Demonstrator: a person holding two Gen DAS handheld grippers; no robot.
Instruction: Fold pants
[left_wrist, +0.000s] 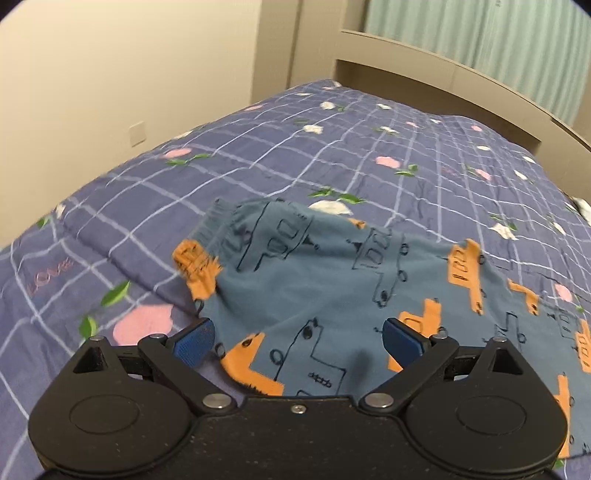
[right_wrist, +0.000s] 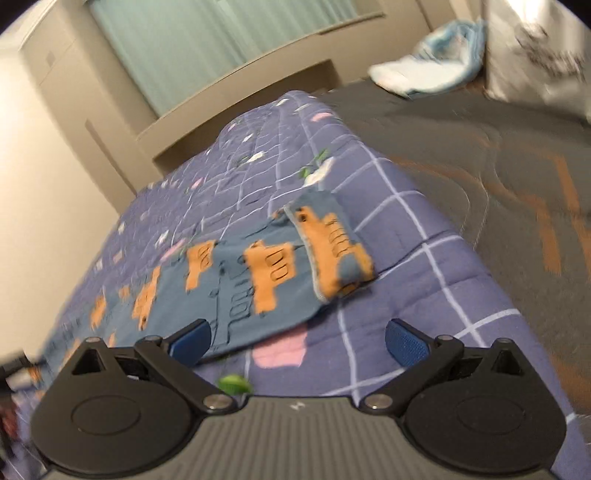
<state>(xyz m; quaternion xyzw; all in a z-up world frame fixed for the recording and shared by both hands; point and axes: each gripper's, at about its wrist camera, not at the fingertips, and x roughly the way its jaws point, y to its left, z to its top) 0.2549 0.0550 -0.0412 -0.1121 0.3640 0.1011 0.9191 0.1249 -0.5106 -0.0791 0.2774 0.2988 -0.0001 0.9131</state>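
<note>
Lying lengthwise across quilt (left_wrist: 258, 155), pants (left_wrist: 332, 273), cuff seemingly rightward, both tongs (left_wrist: 297, 341) (right_wrist: 297, 341) released

Home bedroom. Bed with a purple grid-and-flower quilt (left_wrist: 258, 155) spread over it, beige curved headboard (left_wrist: 443, 81) behind, pale green curtain (left_wrist: 498, 40) past that. Plain cream walls, wall plate (left_wrist: 137, 133) low on one. In the right wrist view, a grey mattress cover (right_wrist: 480, 155) (orange stitched pattern) beside the quilt, light blue bundle of cloth (right_wrist: 432, 74) at its far end.
</note>
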